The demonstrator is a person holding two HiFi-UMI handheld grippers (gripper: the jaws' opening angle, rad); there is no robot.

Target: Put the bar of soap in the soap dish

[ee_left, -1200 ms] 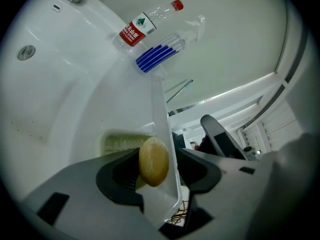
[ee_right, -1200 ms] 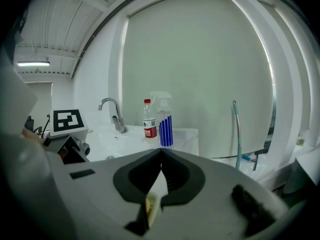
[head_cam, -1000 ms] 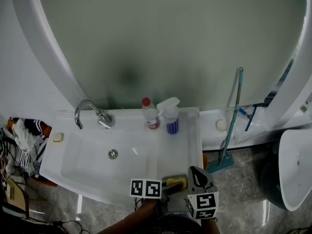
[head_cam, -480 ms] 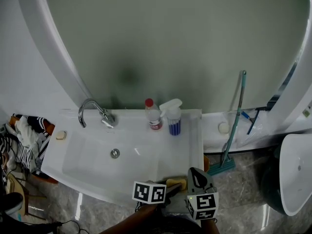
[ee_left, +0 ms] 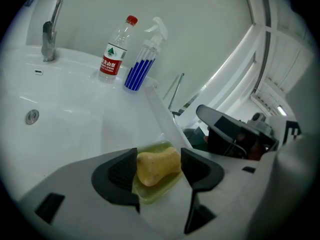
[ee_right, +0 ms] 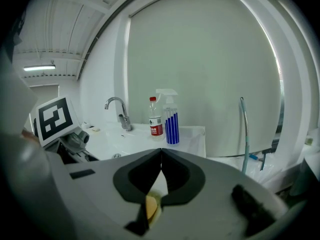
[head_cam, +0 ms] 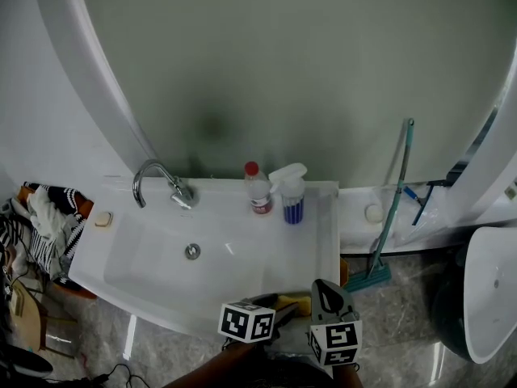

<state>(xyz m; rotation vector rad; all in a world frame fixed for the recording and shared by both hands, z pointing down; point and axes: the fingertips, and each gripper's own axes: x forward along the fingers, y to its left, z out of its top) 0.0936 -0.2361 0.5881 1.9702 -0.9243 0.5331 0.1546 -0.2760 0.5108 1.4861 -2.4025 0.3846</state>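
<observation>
Yellow, waisted soap bar (ee_left: 156, 165) in glossy green dish (ee_left: 152, 193)

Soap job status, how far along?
Done: bar of soap lies in the green soap dish on the sink rim. In hand: left gripper, jaws opening either side of it. Left: draw that gripper clear. Right gripper is shut, empty.

The left gripper's (ee_left: 159, 160) dark jaws are opening around a yellow, waisted bar of soap (ee_left: 156, 168), which lies in a translucent green soap dish (ee_left: 152, 196) on the white ceramic sink's (ee_left: 75, 114) near rim. On the sink's far rim stand a red-capped clear plastic bottle (ee_left: 115, 51) and a blue spray bottle (ee_left: 142, 61).
</observation>
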